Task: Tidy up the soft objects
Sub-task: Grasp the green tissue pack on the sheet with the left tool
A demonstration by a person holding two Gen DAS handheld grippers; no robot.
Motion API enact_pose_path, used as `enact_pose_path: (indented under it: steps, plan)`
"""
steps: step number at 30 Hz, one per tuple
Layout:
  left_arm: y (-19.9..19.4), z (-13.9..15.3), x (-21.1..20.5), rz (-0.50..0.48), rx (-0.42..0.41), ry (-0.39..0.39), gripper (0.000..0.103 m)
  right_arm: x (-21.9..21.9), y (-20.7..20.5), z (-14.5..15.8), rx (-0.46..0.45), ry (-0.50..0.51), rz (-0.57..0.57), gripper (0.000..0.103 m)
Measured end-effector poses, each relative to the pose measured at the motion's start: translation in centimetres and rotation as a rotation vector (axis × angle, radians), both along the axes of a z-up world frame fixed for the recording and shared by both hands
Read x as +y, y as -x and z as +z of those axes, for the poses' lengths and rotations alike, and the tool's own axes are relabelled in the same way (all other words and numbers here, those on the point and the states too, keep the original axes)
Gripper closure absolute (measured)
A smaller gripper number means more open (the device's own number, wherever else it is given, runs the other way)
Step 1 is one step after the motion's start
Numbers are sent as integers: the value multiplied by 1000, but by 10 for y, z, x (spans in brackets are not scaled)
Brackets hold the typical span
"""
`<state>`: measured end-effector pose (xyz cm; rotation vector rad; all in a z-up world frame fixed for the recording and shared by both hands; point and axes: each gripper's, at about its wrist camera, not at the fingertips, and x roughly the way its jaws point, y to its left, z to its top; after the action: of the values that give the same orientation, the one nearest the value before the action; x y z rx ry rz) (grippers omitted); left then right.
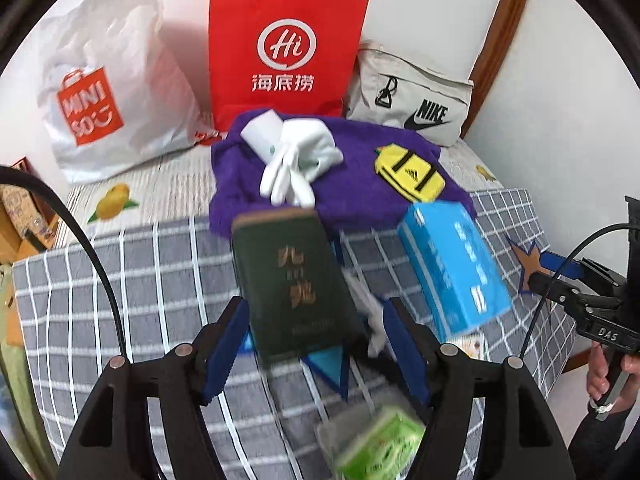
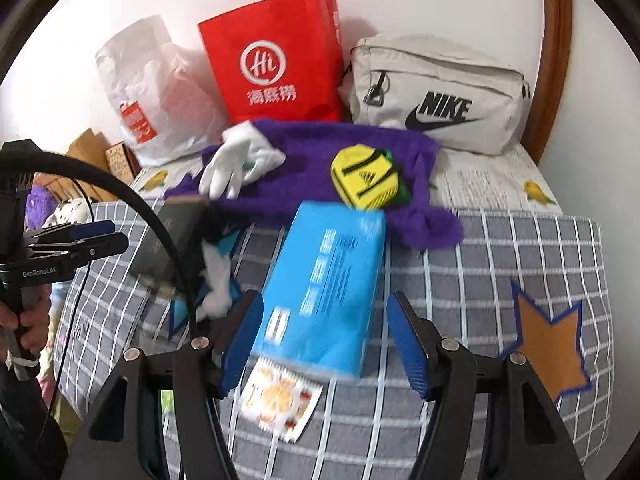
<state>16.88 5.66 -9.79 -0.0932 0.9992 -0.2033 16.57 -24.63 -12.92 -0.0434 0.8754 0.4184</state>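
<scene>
Left wrist view: your left gripper (image 1: 312,344), jaws apart, flanks the dark green box (image 1: 294,280) at lower centre. Your right gripper (image 2: 324,340), likewise spread, straddles the blue box (image 2: 326,280); white gloves (image 1: 294,160) lie on the purple cloth (image 1: 356,184) above.

The left gripper (image 1: 316,344) has its jaws spread wide, with the near end of a dark green box (image 1: 296,280) lying between them, blurred, on a grey checked blanket (image 1: 140,280); whether the pads touch it cannot be told; just past the box lie white gloves (image 1: 292,156) on a purple fluffy cloth (image 1: 352,184), with a small yellow bag (image 1: 410,174) beside them; right of the jaws sits a blue box (image 1: 456,268); below the right jaw, a green packet (image 1: 380,444); beyond stand a red paper bag (image 1: 284,48), a white plastic bag (image 1: 104,92) and a grey pouch (image 1: 412,96); far right, the right gripper (image 1: 560,276).
</scene>
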Motion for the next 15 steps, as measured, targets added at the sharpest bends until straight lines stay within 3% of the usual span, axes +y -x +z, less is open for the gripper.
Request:
enact_pose_path:
  steps: [8,15]
  plan:
    - [51,-20,-18,-48,19,-21,34,-5,46,-11,10,8,15,39]
    - [78,-47,-33,-91,52,-20,30,-7,58,-28,46,-3,14,39]
